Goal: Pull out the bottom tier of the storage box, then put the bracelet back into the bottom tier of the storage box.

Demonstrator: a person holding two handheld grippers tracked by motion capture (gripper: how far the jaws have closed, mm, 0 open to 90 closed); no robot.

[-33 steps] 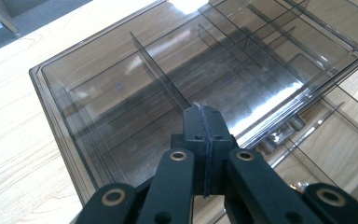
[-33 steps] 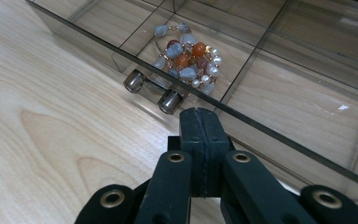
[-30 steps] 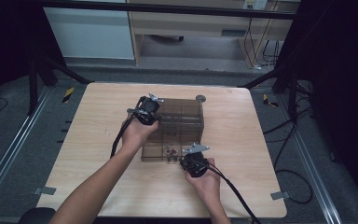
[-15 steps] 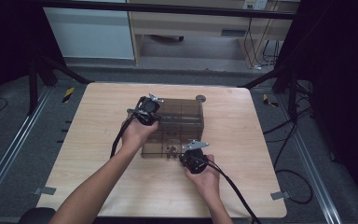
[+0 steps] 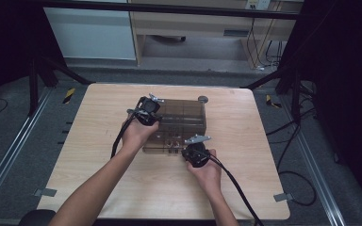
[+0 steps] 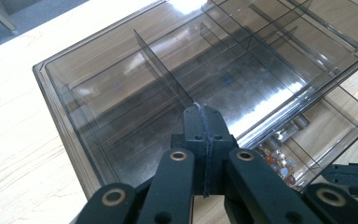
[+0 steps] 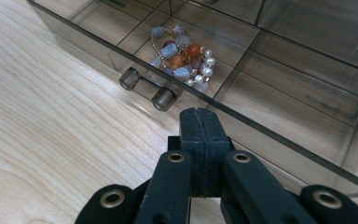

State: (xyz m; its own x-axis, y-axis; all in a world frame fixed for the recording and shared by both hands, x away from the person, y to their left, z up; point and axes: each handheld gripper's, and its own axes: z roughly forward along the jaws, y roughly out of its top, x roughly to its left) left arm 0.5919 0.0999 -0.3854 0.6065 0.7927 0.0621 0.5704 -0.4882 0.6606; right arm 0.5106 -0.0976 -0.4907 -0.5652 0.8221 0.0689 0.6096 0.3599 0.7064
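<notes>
With your right gripper (image 7: 199, 114) closed empty against the front wall of the open drawer (image 7: 242, 116), bracelet (image 7: 182, 58) just ahead, and your left gripper (image 6: 204, 112) closed atop the organizer box (image 6: 121, 88), a skewed push could jam the drawer.

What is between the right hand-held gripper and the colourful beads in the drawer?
In the right gripper view, the smoky clear plastic drawer's front wall stands between the shut right hand-held gripper and the colourful bead bracelet; the drawer's clear handle sits just left.

A beaded bracelet (image 7: 181, 58) lies in the drawer (image 7: 121, 28) pulled out from the organizer box (image 5: 181, 123), apparently mid-table (image 5: 89, 141).
</notes>
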